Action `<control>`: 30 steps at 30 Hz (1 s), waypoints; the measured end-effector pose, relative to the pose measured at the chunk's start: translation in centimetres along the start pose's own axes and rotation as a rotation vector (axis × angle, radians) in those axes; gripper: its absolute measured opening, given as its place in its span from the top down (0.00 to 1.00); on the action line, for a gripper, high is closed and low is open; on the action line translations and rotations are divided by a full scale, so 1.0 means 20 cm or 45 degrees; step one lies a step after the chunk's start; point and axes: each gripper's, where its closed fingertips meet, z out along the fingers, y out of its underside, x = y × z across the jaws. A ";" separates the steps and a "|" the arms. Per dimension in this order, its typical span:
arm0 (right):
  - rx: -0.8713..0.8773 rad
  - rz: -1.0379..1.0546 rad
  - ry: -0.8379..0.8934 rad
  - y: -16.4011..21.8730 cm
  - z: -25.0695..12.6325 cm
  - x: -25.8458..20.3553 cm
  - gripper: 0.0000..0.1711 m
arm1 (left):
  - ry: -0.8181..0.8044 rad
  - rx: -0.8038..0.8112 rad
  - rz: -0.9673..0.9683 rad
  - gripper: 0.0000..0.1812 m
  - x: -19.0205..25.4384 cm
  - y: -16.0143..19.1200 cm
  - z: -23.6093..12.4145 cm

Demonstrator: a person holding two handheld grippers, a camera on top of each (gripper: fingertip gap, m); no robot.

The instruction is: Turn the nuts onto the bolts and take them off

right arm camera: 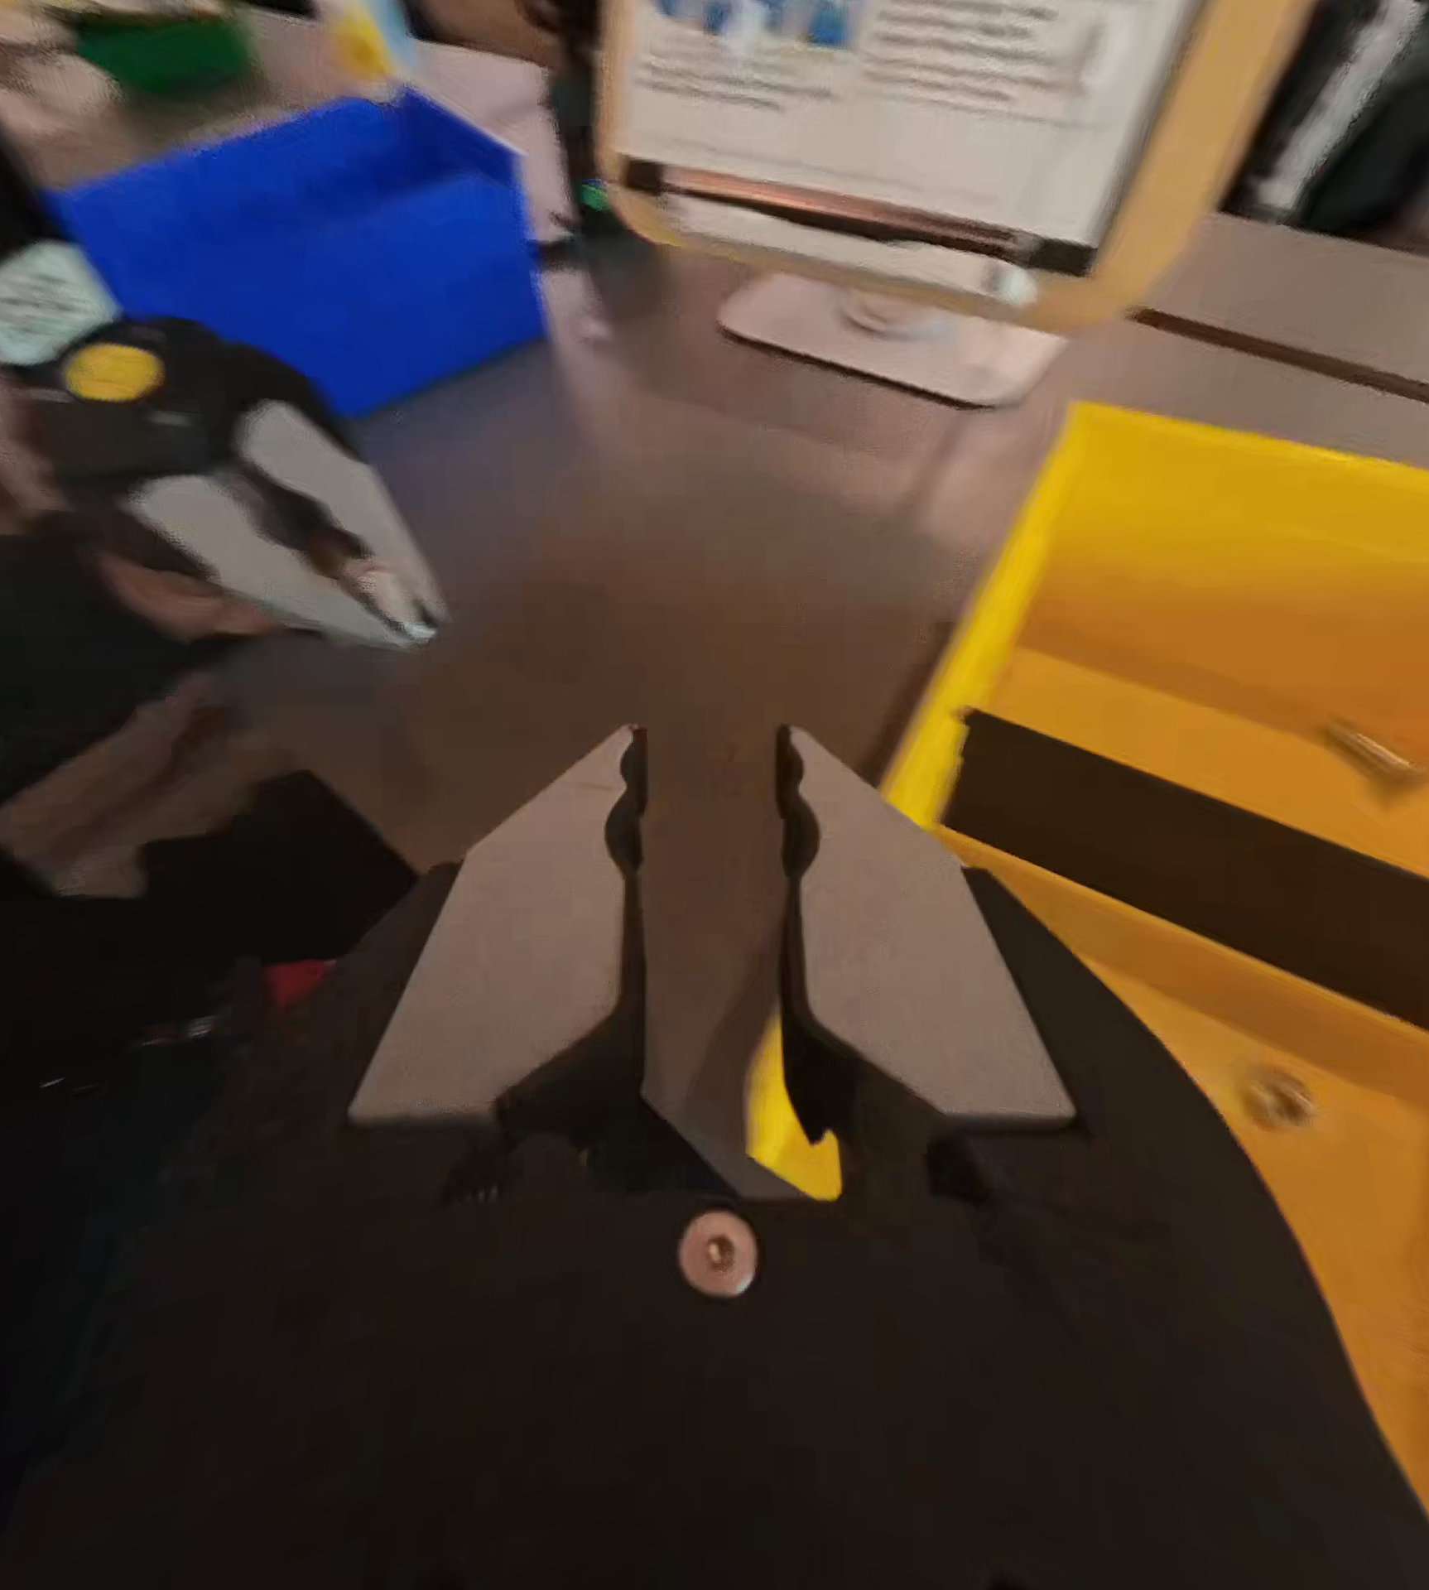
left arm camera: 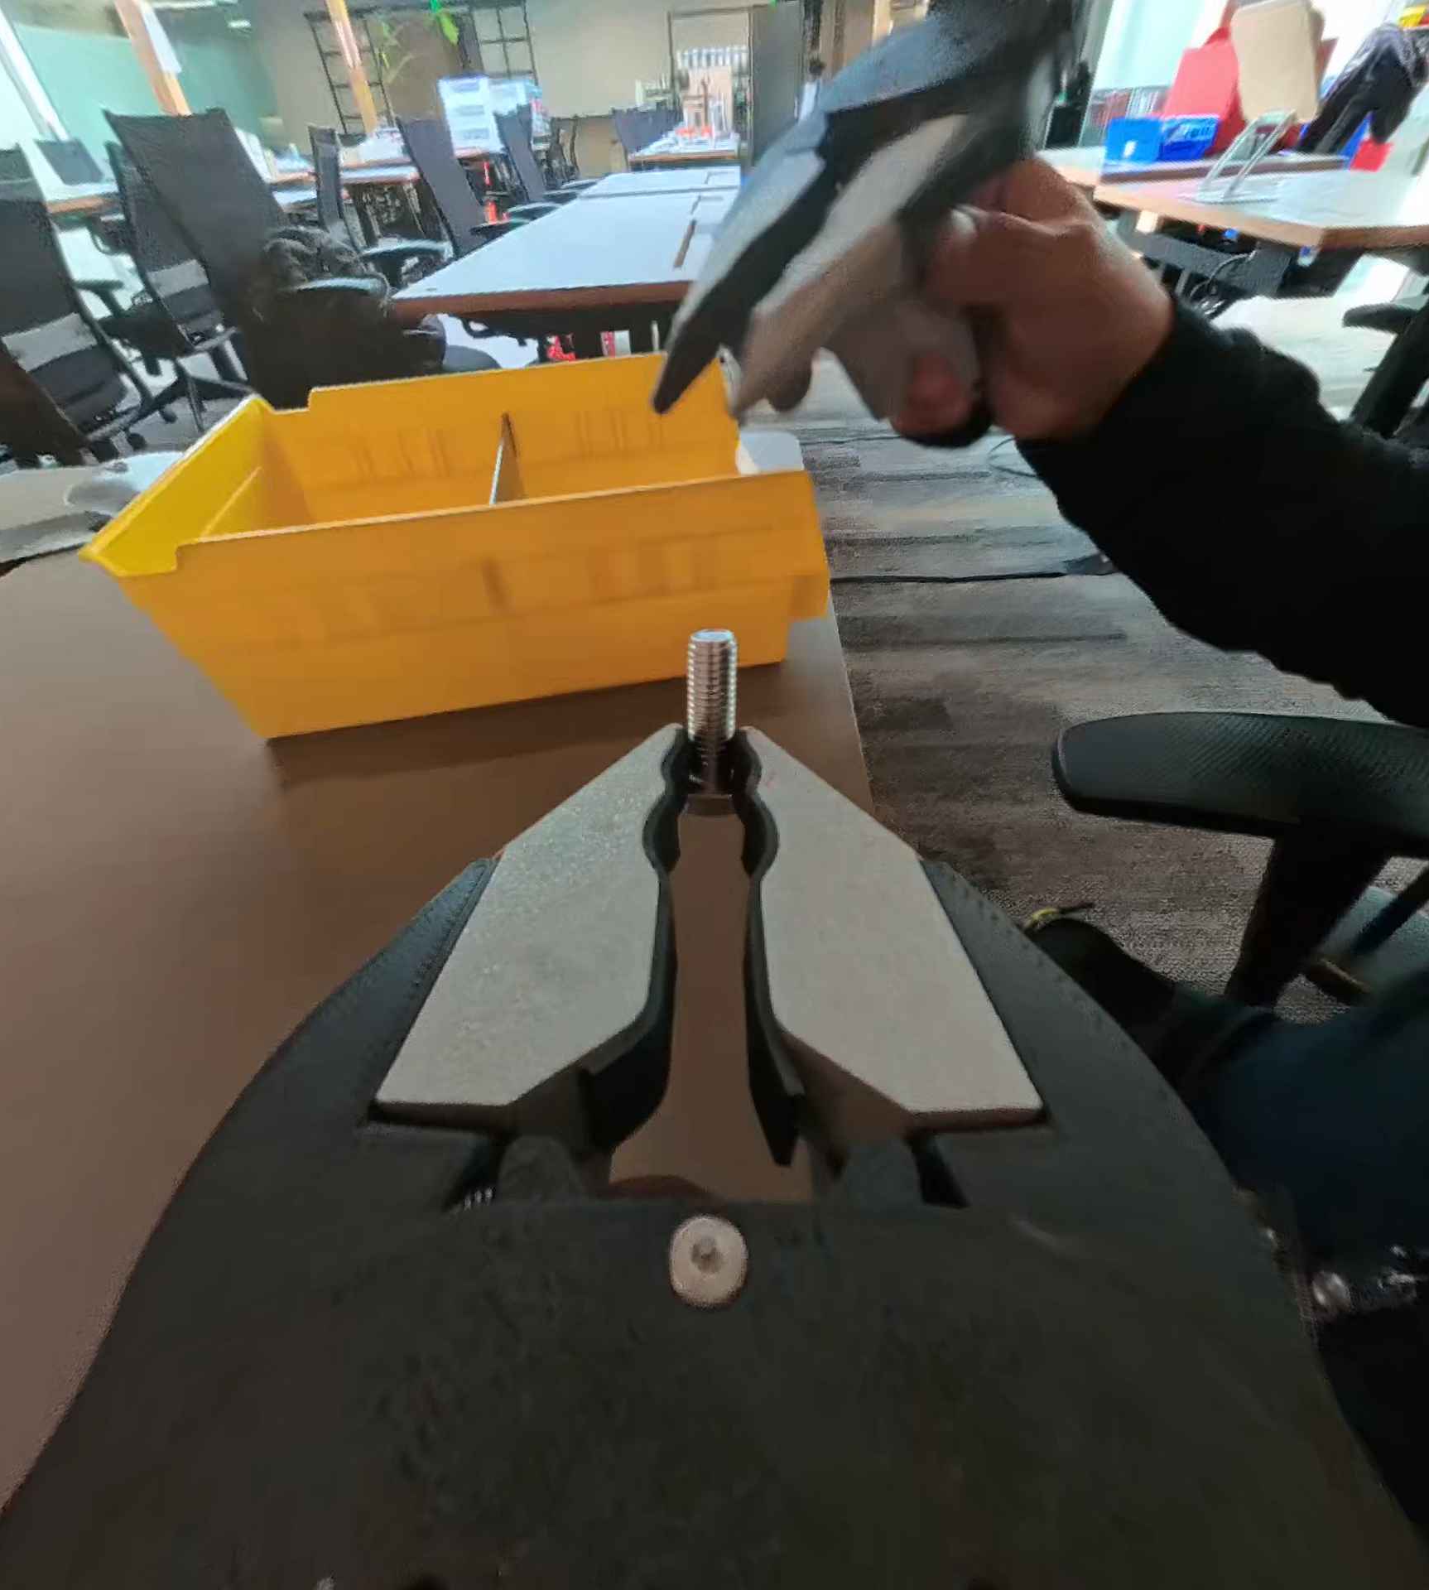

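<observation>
My left gripper [left arm camera: 712,747] is shut on a silver bolt [left arm camera: 712,688] and holds it upright, threaded end up, with no nut on it, just in front of the yellow bin [left arm camera: 470,594]. It also shows in the right wrist view [right arm camera: 414,624] at the left, blurred. My right gripper [right arm camera: 711,757] is open and empty, above the brown table beside the bin's left rim [right arm camera: 986,619]. It also shows in the left wrist view [left arm camera: 698,391], held in a hand above the bin's far right. Inside the bin lie a bolt [right arm camera: 1373,757] and a nut [right arm camera: 1279,1100], on either side of a black divider [right arm camera: 1210,869].
A blue bin [right arm camera: 307,241] and a monitor on a stand [right arm camera: 874,327] stand farther back on the table. The table's right edge [left arm camera: 849,688] drops to carpet, with a black chair armrest [left arm camera: 1296,783] beside it. Office chairs and desks stand behind. Spacing between my two grippers at the tips: around 12 cm.
</observation>
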 end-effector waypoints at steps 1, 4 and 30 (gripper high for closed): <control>0.051 -0.023 -0.172 -0.03 0.02 -0.16 0.83 | 0.011 0.002 0.000 0.96 0.01 -0.02 0.03; 0.116 -0.084 -0.371 -0.04 0.10 -0.42 0.83 | 0.087 0.042 0.011 0.96 0.09 -0.07 0.09; -0.122 -0.024 0.414 -0.37 0.26 0.75 0.95 | -0.095 0.059 -0.333 0.91 -0.32 0.03 -0.23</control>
